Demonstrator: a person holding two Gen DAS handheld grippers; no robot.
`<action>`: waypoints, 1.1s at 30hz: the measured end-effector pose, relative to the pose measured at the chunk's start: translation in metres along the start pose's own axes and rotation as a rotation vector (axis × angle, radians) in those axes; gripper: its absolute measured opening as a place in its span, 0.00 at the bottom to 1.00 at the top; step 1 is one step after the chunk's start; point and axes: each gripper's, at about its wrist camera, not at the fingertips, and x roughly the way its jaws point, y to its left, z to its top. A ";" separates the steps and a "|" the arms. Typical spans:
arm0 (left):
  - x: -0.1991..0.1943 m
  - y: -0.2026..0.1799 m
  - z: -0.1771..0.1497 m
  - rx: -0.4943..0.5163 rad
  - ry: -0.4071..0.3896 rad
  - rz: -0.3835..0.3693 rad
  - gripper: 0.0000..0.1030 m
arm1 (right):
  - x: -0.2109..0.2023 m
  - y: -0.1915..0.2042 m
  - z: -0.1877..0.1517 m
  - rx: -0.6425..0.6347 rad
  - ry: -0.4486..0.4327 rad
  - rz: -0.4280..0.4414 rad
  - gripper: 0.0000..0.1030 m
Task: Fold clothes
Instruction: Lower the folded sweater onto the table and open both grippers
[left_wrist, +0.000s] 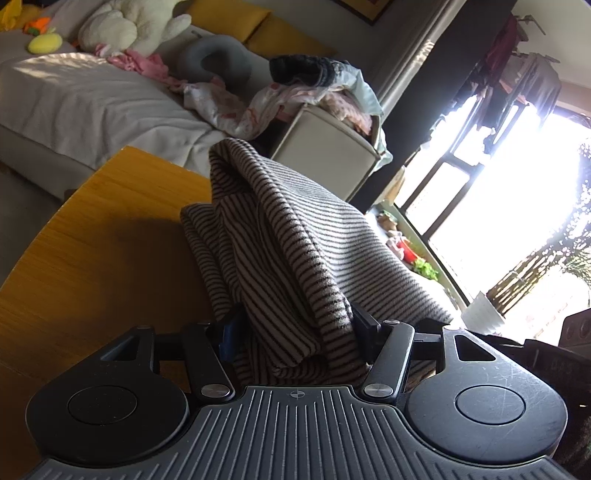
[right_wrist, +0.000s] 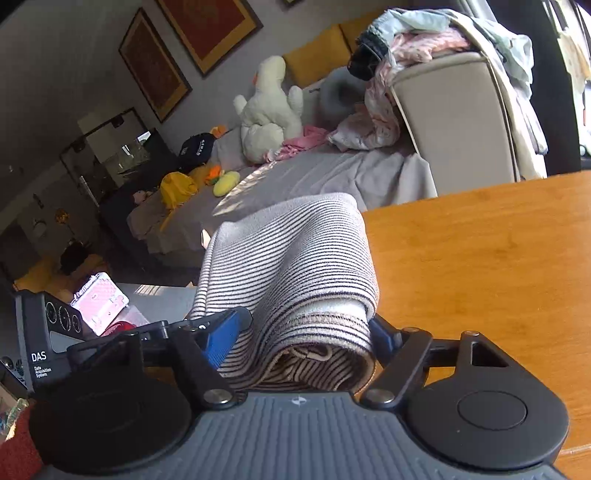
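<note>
A beige garment with thin dark stripes (left_wrist: 288, 221) is bunched up over the wooden table (left_wrist: 92, 240). In the left wrist view a thick fold of it fills the gap between the jaws of my left gripper (left_wrist: 295, 321), which is shut on it; the cloth hides most of the fingers. In the right wrist view another rolled part of the striped garment (right_wrist: 295, 251) sits between the blue pads (right_wrist: 221, 339) of my right gripper (right_wrist: 303, 328), pressed from both sides at the table's (right_wrist: 480, 258) left edge. The cloth rises ahead of both grippers.
A beige laundry basket (left_wrist: 325, 147) heaped with clothes stands beyond the table, also in the right wrist view (right_wrist: 454, 118). Behind it are a grey-sheeted couch (left_wrist: 74, 103) with a white plush toy (right_wrist: 269, 110). A bright window (left_wrist: 498, 184) is to the right, a black box (right_wrist: 48, 343) to the left.
</note>
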 end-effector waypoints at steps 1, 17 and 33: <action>0.001 0.001 0.000 -0.003 0.002 -0.005 0.62 | 0.002 0.000 0.000 -0.024 0.008 -0.050 0.73; -0.043 -0.041 -0.054 0.043 -0.065 0.107 0.86 | -0.049 -0.022 -0.042 0.062 -0.117 -0.176 1.00; -0.033 -0.101 -0.089 0.233 0.053 0.257 1.00 | -0.076 -0.013 -0.072 -0.129 0.083 -0.580 1.00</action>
